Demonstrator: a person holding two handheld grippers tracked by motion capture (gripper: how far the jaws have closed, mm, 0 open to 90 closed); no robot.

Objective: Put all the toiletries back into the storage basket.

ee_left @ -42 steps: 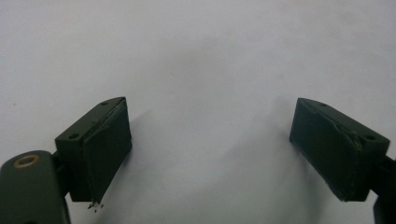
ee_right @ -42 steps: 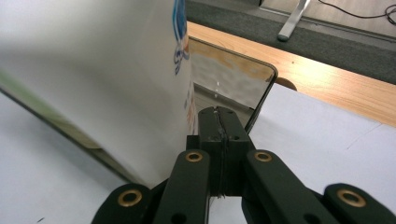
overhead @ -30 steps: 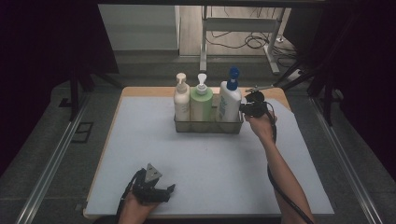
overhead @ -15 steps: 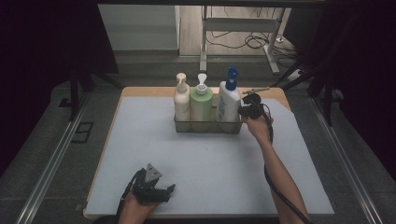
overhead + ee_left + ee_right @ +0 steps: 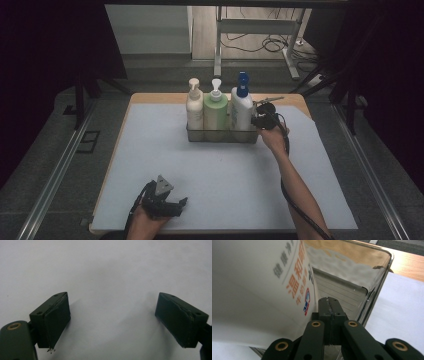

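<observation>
Three pump bottles upright in a row inside a clear rack (image 5: 222,135) at the far middle of the white mat (image 5: 225,175): cream bottle (image 5: 194,106) at the left, green bottle (image 5: 216,109) in the middle, white bottle with the blue pump (image 5: 241,105) at the right end. Right gripper (image 5: 260,120) up against the rack's right end, just beside the white bottle — jaws pressed flat together with nothing between them, the seam between the pads plain in the right gripper view (image 5: 329,312). In that same view, white bottle (image 5: 257,290) looming at the left with orange and blue print, tips just beside its lower side and the rack's shiny wall (image 5: 372,297) to their right; touching or not, cannot tell. Left gripper (image 5: 170,202) low at the near edge of the mat, well apart from the rack — jaws spread wide over bare white surface (image 5: 112,277), holding nothing.
</observation>
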